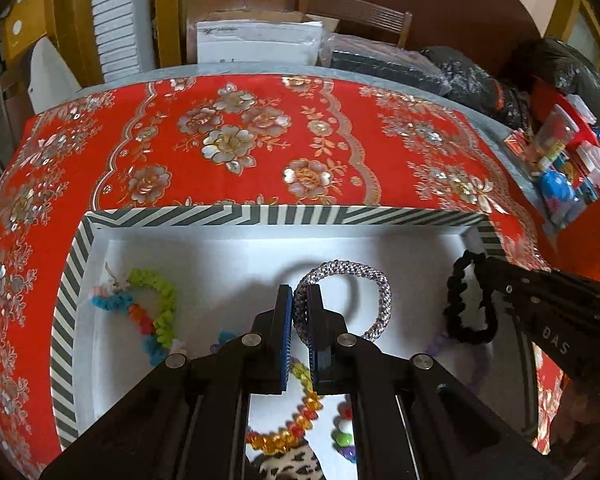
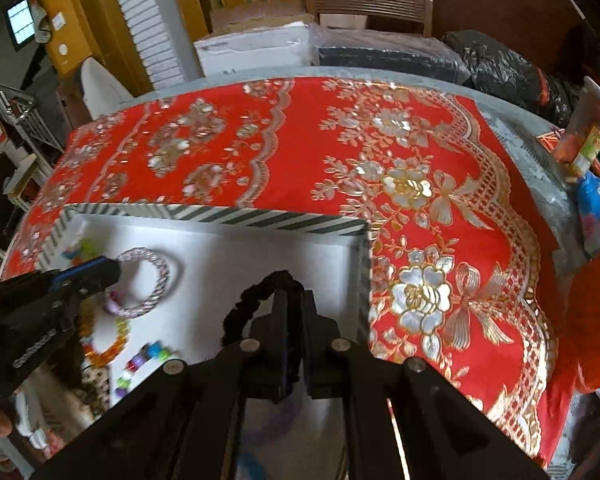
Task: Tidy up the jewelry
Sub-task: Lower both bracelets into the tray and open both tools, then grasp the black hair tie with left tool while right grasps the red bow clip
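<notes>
A white box with a striped rim [image 1: 260, 216] sits on the red floral tablecloth. My left gripper [image 1: 300, 294] is shut on a silver braided bracelet [image 1: 376, 280] and holds it above the box floor; both show at the left of the right wrist view, gripper [image 2: 114, 270] and bracelet [image 2: 160, 280]. My right gripper [image 2: 294, 296] is shut on a black scrunchie [image 2: 244, 304], over the box's right side. In the left wrist view the scrunchie [image 1: 456, 304] hangs from the right gripper [image 1: 480, 264].
Inside the box lie a multicoloured fuzzy bracelet [image 1: 156, 312], an orange-yellow bead bracelet [image 1: 292, 428], a purple band [image 1: 480, 364], coloured beads [image 1: 344, 436] and a leopard-print piece [image 1: 292, 464]. Packaged items [image 1: 560, 156] sit at the table's right edge. A chair [image 1: 356, 12] stands behind.
</notes>
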A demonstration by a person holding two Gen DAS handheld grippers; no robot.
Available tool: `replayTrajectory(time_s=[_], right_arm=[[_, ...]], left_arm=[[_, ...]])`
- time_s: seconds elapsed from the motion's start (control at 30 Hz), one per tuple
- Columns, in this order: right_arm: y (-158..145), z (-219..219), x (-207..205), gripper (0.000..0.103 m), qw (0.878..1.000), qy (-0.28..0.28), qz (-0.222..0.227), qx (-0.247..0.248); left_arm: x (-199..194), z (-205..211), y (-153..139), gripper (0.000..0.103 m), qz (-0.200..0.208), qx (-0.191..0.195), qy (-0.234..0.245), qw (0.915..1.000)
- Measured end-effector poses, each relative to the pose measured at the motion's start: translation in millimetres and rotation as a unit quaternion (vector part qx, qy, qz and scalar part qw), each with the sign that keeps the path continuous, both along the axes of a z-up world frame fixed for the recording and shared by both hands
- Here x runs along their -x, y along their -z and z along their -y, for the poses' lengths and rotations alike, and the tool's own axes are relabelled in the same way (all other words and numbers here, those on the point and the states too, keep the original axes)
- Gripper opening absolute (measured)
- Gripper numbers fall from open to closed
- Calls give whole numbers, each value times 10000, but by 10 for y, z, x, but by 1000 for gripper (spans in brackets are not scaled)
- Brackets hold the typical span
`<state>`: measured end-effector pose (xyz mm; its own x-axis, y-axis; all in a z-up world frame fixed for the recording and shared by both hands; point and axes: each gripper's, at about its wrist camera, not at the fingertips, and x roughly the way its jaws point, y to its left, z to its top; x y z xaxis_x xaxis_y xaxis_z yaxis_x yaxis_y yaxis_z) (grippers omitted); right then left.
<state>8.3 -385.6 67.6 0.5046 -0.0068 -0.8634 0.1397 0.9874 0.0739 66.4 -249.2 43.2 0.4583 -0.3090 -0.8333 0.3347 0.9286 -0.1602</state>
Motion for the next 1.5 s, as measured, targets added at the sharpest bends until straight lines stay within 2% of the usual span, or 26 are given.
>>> replayTrajectory(time_s=[0.17, 0.27, 0.37, 0.43, 0.5, 0.6, 0.73, 0.8, 1.0, 1.27, 1.5], right_arm=[[60, 80, -137, 6, 9997, 189, 126, 55], [159, 107, -175, 6, 9997, 201, -30, 114], [144, 66, -144, 16, 9999, 28, -20, 164], [112, 42, -109, 24, 9999, -68, -68, 66], [57, 17, -44, 33, 9999, -122, -32, 25], [-67, -24, 69, 37, 9997, -224, -6, 49], [-362, -77, 320, 40, 9989, -437, 107, 127], [-517, -99, 483, 49, 9984, -498, 208, 137], [-850, -230, 1007, 53, 9960, -703, 462, 307], [-883, -310, 1705, 56, 9952, -657, 536, 491], [-754, -257, 2199, 56, 9975, -450, 447, 297]], left_arm=[[-48, 12, 62, 6, -50, 1, -33, 10000], [-48, 34, 95, 6, -82, -64, -1, 9999], [-58, 53, 111, 11, -122, -3, 89, 9999], [-56, 55, 111, 24, -168, 100, 134, 9997], [-35, 32, 88, 26, -196, 253, 146, 9994], [36, -20, -5, 27, -133, 254, 115, 9995], [197, -87, -187, 27, 82, 205, 139, 9997], [334, -119, -303, 27, 270, 123, 156, 9994], [705, -205, -526, 27, 581, 41, 200, 9981], [1204, -237, -626, 27, 742, 14, 427, 9963], [1580, -292, -678, 27, 861, -18, 583, 9946]])
